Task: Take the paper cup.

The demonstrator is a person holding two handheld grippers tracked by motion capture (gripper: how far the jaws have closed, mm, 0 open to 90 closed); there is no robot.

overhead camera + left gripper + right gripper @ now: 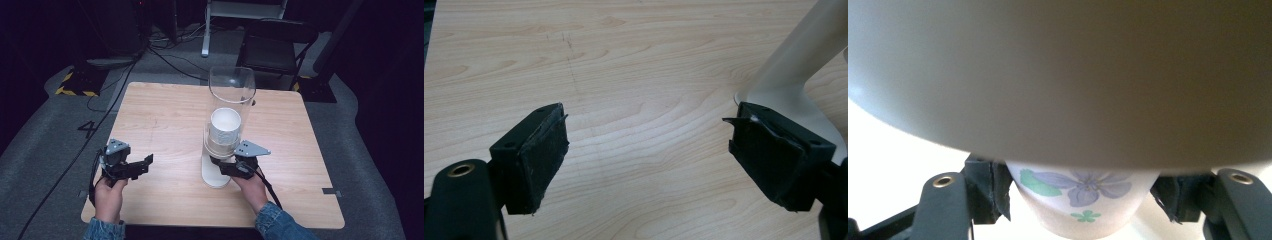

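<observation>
Clear cup dispenser tube [231,95] on white stand [215,175], centre-near on wooden surface [165,120], cup stack [224,129] inside. Right tongs [223,163] pinch the bottom cup [1080,202] (flower print) under the tube. Left tongs [649,155] spread wide, holding nothing, over bare surface left of the stand.

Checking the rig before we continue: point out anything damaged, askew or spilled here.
Only wear stands out: the left gripper has frayed, peeling pads on its open jaws. The cup dispenser stands upright on the table, nothing spilled; the right gripper brackets the bottom flowered cup.
</observation>
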